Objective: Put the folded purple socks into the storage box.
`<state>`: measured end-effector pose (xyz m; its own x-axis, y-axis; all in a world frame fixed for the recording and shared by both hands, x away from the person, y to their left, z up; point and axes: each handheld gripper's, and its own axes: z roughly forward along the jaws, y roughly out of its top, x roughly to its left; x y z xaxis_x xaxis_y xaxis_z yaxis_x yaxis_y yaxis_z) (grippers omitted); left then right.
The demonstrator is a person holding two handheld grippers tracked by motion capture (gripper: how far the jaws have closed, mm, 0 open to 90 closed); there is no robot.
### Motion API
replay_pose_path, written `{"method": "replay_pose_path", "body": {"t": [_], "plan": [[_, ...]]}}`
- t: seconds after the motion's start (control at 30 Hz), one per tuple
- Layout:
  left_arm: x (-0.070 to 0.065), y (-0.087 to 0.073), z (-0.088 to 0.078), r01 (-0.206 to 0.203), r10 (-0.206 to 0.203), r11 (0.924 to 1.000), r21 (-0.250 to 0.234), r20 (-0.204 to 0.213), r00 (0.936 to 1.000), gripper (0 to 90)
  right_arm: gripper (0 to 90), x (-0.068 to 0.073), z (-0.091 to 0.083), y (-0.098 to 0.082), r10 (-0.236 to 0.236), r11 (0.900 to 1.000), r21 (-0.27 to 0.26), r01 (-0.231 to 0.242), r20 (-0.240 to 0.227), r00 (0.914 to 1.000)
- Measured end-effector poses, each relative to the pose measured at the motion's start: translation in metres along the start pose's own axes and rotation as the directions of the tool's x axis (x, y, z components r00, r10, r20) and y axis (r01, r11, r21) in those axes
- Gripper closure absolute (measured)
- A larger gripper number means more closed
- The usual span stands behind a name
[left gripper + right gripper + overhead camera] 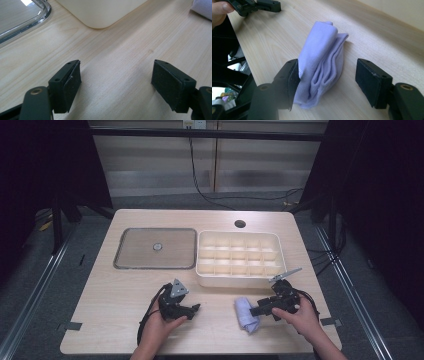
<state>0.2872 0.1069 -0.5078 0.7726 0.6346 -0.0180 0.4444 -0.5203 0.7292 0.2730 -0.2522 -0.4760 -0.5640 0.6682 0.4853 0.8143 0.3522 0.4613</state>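
A folded lilac cloth point(245, 314) lies on the wooden table near its front edge, right of centre. My right gripper point(254, 311) is at its right side, pointing left. In the right gripper view the cloth point(322, 60) lies between the parted jaws of the right gripper point(328, 77). One pad rests against the fold, while the other pad point(372, 82) stands clear of it. My left gripper point(196, 308) sits low over bare wood at front left. Its jaws are wide open with nothing between them point(116, 75).
A cream divided box point(235, 280) with several empty compartments stands behind the grippers. A clear lid point(155, 248) with a small centre knob lies to its left. A cable hole point(240, 224) is near the table's far edge. Black curtains flank the table.
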Motion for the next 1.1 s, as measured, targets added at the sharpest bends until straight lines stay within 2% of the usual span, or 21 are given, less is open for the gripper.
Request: {"method": "replay_pose_path", "body": {"t": [0.57, 0.9, 1.1], "plan": [[-0.001, -0.002, -0.002, -0.002, 0.002, 1.0, 0.001, -0.003, 1.0, 22.1, 35.2, -0.002, 0.009, 0.007, 0.061, 0.996, 0.073, -0.061, -0.002, 0.9981], [-0.001, -0.002, -0.002, -0.002, 0.002, 1.0, 0.001, -0.003, 1.0, 22.0, 35.4, -0.003, 0.012, 0.005, 0.088, 0.993, 0.077, -0.085, -0.026, 0.9958], [-0.001, -0.002, -0.002, -0.002, 0.002, 1.0, 0.001, -0.003, 1.0, 22.1, 36.3, 0.0, 0.014, 0.006, 0.094, 0.992, 0.085, -0.092, -0.02, 0.9954]]}}
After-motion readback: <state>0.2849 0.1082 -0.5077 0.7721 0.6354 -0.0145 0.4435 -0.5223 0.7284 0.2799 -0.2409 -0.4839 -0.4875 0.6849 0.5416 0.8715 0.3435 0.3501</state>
